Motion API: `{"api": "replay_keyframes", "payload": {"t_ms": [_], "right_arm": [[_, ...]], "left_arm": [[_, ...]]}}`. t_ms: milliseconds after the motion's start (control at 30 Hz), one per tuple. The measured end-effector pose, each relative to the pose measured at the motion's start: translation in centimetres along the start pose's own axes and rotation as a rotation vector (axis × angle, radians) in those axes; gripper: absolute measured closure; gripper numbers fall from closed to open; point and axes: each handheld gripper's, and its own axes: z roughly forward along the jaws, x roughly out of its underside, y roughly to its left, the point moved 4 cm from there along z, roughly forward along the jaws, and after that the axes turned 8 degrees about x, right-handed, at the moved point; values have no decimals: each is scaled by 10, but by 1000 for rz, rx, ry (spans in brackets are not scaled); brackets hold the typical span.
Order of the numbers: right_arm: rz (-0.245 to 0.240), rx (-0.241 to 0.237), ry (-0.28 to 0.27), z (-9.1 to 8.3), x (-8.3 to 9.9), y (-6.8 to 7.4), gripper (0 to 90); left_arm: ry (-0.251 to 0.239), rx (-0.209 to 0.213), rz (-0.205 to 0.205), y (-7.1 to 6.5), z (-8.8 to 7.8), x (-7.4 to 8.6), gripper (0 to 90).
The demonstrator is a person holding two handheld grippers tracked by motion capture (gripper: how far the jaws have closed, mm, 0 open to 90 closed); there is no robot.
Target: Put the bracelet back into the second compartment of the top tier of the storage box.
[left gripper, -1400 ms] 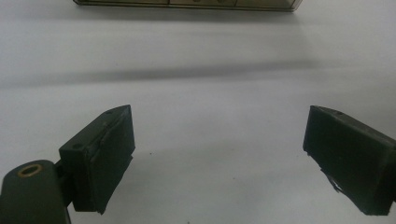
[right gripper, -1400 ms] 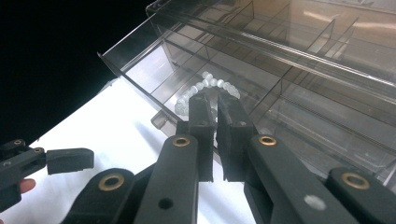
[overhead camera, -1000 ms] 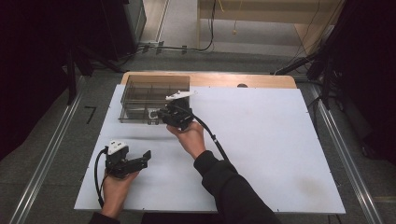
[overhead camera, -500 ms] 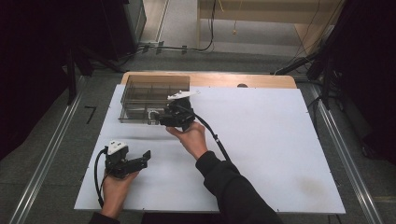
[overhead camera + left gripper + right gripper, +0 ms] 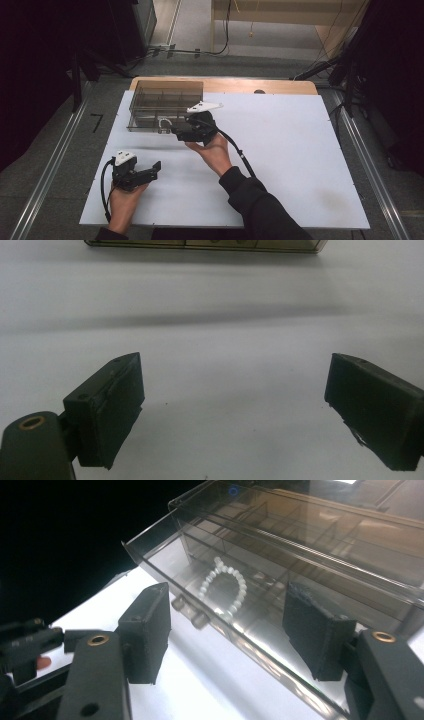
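Right claw point(image 5: 176, 131) backed off the box point(image 5: 165, 102), jaws just opened.

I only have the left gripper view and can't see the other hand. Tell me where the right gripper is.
Observer: The right gripper is at the near wall of the clear compartment box, with its jaws pointing at it.
Operator: Report its jaws.
Observer: They are open and have just been opening. Nothing is between them.
Operator: Say what's in the box.
Observer: A white bead bracelet lies in a front compartment, just behind the wall that faces that gripper.
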Motion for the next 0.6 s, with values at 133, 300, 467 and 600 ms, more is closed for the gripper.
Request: {"api": "replay_keyframes", "payload": {"t_ms": [133, 300, 467, 600], "right_arm": [[-5, 10, -15, -10, 5, -4, 287], [-18, 17, -11, -27, 16, -14, 255], [-28, 21, 1, -49, 37, -23, 249], [-26, 26, 5, -63, 49, -29, 247]], "left_arm": [[1, -4, 0, 0, 0, 0, 94], [-3, -2, -5, 0, 0, 0, 94], [-6, -4, -11, 0, 0, 0, 94], [-3, -4, -11, 1, 0, 1, 94]]}}
